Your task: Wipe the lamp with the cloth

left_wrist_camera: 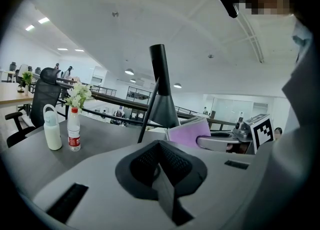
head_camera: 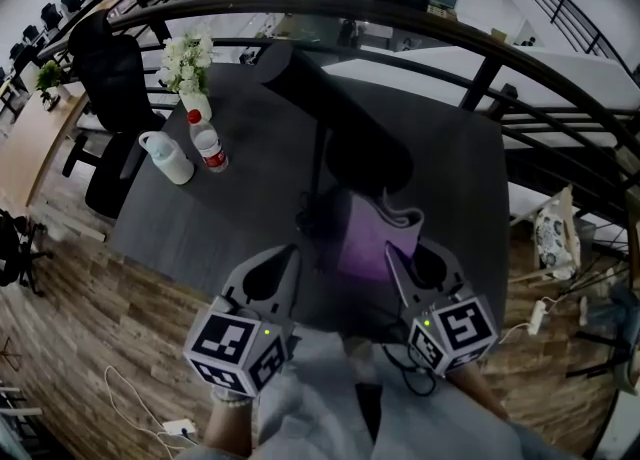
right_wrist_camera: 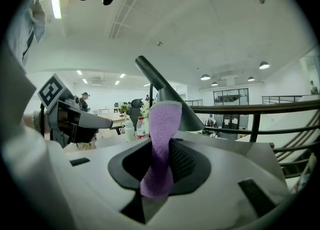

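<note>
A black lamp point(head_camera: 335, 118) with a long tilted shade stands on the dark table point(head_camera: 225, 218), its thin stem point(head_camera: 317, 163) rising just beyond my grippers. My right gripper point(head_camera: 395, 256) is shut on a purple cloth point(head_camera: 368, 238), which stands up from the jaws close under the shade's lower end. In the right gripper view the cloth point(right_wrist_camera: 161, 139) rises between the jaws in front of the lamp point(right_wrist_camera: 167, 99). My left gripper point(head_camera: 290, 256) hangs beside it at the near table edge, shut with nothing in it. The left gripper view shows the lamp point(left_wrist_camera: 161, 94) and the cloth point(left_wrist_camera: 187, 133).
A white jug point(head_camera: 168, 158), a water bottle point(head_camera: 208, 143) and a vase of white flowers point(head_camera: 188, 63) stand at the table's left end. A black office chair point(head_camera: 115, 78) sits beyond them. A dark railing point(head_camera: 480, 58) curves behind the table.
</note>
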